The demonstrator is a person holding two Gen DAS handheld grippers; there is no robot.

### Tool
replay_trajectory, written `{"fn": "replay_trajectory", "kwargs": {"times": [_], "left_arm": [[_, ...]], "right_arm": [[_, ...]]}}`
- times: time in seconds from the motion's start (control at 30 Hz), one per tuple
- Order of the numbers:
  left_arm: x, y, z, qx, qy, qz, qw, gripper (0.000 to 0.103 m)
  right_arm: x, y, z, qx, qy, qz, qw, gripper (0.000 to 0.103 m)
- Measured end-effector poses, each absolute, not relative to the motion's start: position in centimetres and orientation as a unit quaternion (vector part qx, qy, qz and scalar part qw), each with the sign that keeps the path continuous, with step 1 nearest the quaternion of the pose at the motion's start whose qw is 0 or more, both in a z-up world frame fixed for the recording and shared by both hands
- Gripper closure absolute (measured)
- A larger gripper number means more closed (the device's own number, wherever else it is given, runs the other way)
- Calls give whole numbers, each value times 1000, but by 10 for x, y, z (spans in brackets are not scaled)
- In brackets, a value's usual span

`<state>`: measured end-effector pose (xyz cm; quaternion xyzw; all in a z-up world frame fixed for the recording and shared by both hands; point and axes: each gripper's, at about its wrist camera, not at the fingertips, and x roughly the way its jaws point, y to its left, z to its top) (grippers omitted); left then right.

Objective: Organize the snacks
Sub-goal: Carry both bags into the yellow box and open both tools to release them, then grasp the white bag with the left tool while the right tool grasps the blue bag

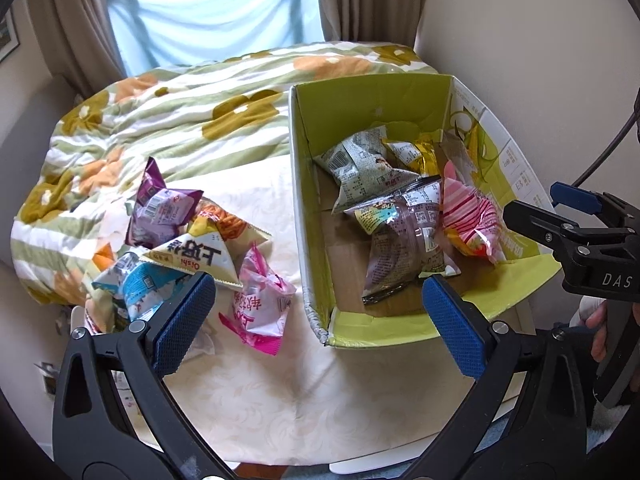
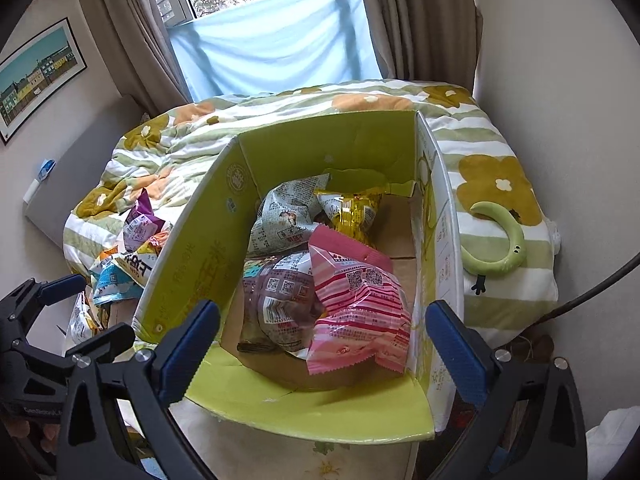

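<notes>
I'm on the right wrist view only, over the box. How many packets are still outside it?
Observer: At least five, heaped left of the box: a purple packet, a white triangle one, an orange one, a blue one and a pink one. More may lie beneath.
Operator: Where is the left gripper aimed?
Observer: The left gripper is open and empty, its view spanning the box's near left corner, with the pink packet between its fingers.
Operator: Is my gripper clear of the box?
Observer: The right gripper is open and empty beside the box's right wall.
</notes>
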<state>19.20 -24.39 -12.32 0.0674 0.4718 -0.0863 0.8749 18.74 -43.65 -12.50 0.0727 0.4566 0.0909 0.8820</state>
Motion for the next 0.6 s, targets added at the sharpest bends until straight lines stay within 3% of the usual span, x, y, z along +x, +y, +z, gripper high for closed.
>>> {"fn": "replay_trajectory", "kwargs": {"times": [0.3,0.6], "left_arm": [[165,-216,-89,72,440,-41,894,1],[134,-132,-80,32,429,10,902,1]], "right_arm": [[176,-423,-90,53,424,127,895,1],[160,-372,-65,39,393,169,903,0]]}}
